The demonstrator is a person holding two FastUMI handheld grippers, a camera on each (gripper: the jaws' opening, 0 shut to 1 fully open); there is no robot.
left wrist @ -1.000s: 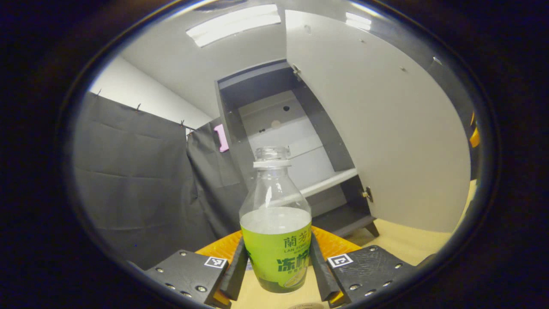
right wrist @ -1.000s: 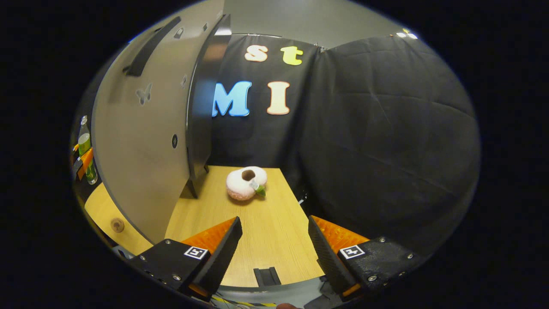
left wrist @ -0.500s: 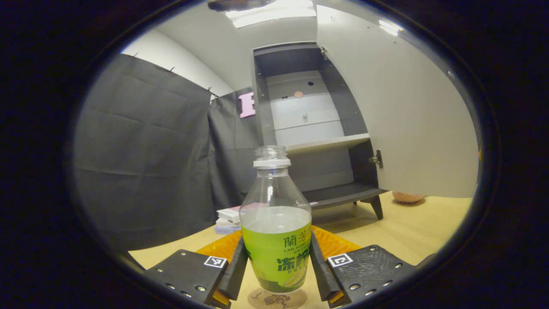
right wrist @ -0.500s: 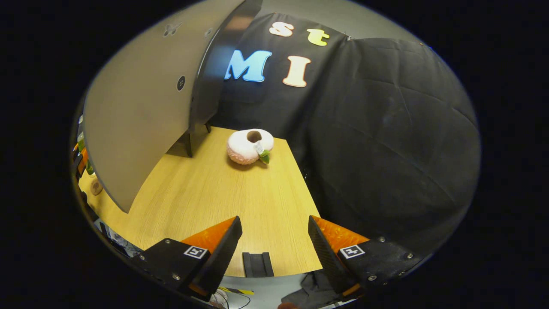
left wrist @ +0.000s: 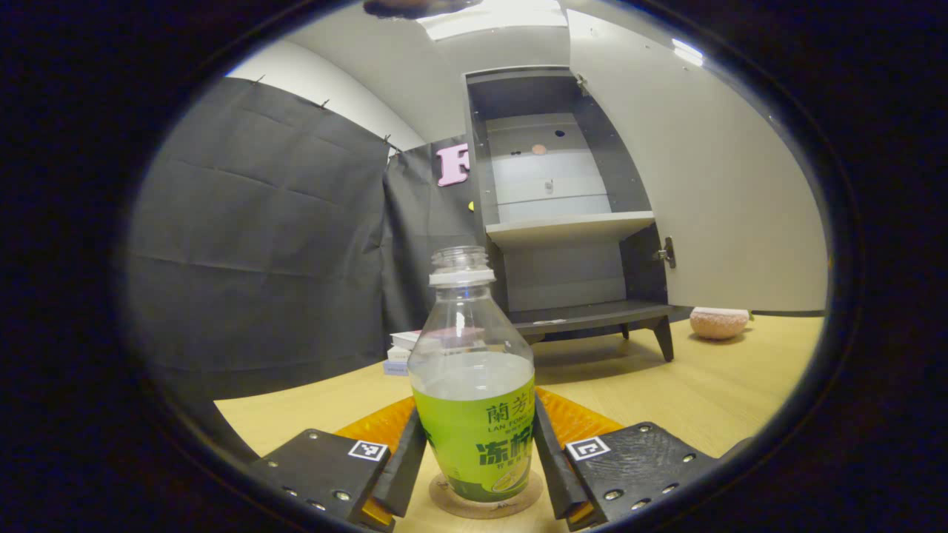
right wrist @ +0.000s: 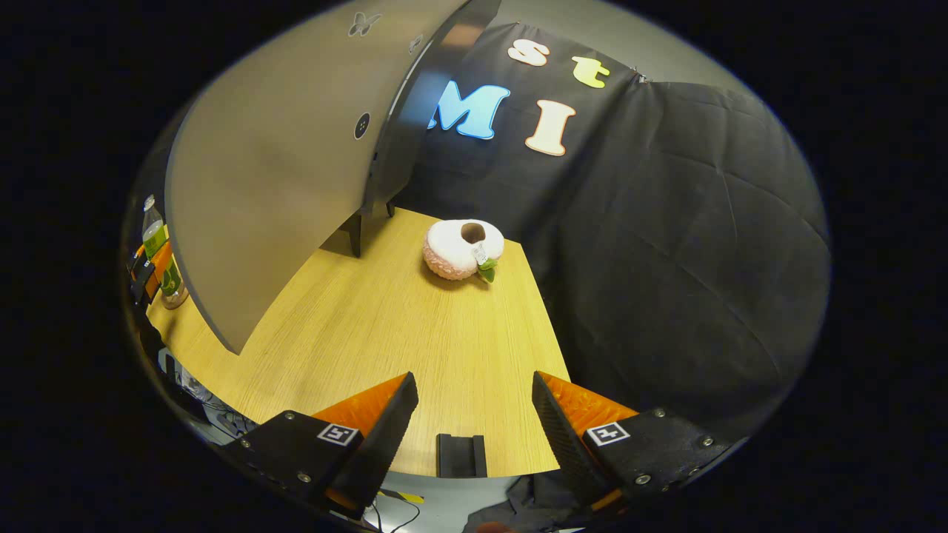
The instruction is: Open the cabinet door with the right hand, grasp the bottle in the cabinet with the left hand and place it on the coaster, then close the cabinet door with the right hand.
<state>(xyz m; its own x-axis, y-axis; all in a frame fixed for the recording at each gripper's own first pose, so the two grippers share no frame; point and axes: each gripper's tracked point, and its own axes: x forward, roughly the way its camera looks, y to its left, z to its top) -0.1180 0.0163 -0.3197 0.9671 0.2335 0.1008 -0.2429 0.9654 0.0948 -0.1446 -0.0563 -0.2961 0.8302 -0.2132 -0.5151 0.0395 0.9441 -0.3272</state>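
Pale wood surface (left wrist: 711, 392) carries the scene, and at its near edge in the left gripper view the bottle (left wrist: 472, 385) now stands upright with its base on the round coaster (left wrist: 485, 502); half a second ago it hung just above that disc, and a second ago the view was tilted up at the cabinet with no coaster under it, so the lowering is done and the placing step looks all but finished. Clamped on the bottle's labelled lower half is the left gripper (left wrist: 474, 451), a finger pressing each side, so letting go is what remains for this hand. Behind the bottle the cabinet (left wrist: 563, 215) stands with its shelves bare and its door (left wrist: 733, 185) swung wide to the right. A pink plush toy (left wrist: 718, 323) lies on the wood beyond the door. In the right gripper view the right gripper (right wrist: 474, 422) hovers with its fingers apart and holding nothing, above the surface's near edge, well away from the door (right wrist: 281, 185); closing it is the job left, and that hand has some way to travel first
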